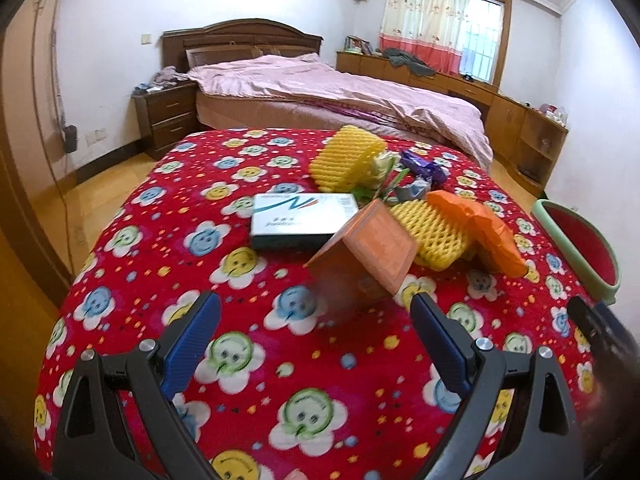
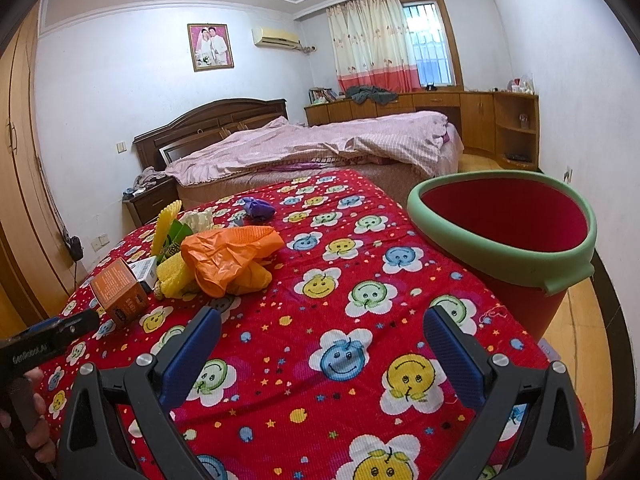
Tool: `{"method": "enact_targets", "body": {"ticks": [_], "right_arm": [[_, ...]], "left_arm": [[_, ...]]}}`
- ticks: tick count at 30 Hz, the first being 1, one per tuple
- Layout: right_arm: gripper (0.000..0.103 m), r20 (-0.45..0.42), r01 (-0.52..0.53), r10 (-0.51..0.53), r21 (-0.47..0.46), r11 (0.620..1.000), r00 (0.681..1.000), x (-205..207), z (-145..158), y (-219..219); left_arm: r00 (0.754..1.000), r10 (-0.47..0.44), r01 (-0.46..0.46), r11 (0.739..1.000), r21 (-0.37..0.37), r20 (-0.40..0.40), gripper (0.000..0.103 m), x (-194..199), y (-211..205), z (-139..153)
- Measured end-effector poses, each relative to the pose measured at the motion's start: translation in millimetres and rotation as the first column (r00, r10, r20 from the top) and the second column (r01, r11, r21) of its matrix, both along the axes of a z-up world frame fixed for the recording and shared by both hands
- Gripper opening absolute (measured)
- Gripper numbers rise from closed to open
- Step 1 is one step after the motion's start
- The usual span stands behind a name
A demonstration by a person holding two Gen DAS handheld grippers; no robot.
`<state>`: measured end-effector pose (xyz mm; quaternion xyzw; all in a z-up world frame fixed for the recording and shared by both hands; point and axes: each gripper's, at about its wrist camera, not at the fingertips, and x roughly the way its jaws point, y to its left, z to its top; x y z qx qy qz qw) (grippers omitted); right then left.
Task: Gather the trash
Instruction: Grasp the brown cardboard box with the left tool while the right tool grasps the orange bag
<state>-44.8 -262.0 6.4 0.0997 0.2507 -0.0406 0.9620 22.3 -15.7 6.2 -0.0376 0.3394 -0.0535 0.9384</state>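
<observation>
Red smiley-print tabletop (image 1: 132, 216): 2 yellow foam nets (image 1: 348, 158), 1 orange box (image 1: 366, 250), 1 white box (image 1: 302, 220), 1 orange bag (image 2: 228, 256); 1 red bin (image 2: 508, 240) at edge. Left tool (image 1: 316, 312) and right tool (image 2: 322, 324) both apart, empty; "GenRobot.AI" legible.

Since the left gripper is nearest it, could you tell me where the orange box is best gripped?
Probably across its two side faces, coming in straight from the front. The orange box sits tilted on one edge, a corner raised, just ahead of the open left gripper. Its flat opposite sides suit the jaws; the blurred lower part makes its footing uncertain.
</observation>
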Motion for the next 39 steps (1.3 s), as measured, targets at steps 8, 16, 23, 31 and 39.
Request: {"method": "enact_targets", "body": {"ticks": [8,16,23,31,39], "right_arm": [[0.103,-0.053,-0.008,0.008,0.005,1.000,0.999,6,-1,0],[0.103,-0.098,-0.035,0.037,0.023,0.999,0.995,14,5,-1],[0.103,-0.121,-0.078,0.081,0.022,0.997,0.989,23,16,7],[0.103,-0.140,-0.117,0.123,0.051,0.992,0.982,44,34,22],[0.103,-0.173,-0.123,0.131,0.061,0.991,0.976,81,44,39]], "left_arm": [[0.997,-0.060,0.061,0.998,0.024,-0.041,0.095,24,-17,4],[0.993,-0.086,0.092,0.993,0.076,-0.083,0.078,43,-27,-3],[0.991,-0.118,0.121,0.992,0.040,-0.065,0.060,43,-22,2],[0.993,-0.116,0.116,0.993,0.008,-0.015,0.056,50,-7,29],[0.994,-0.109,0.110,0.991,-0.072,0.009,0.056,70,16,34]]}}
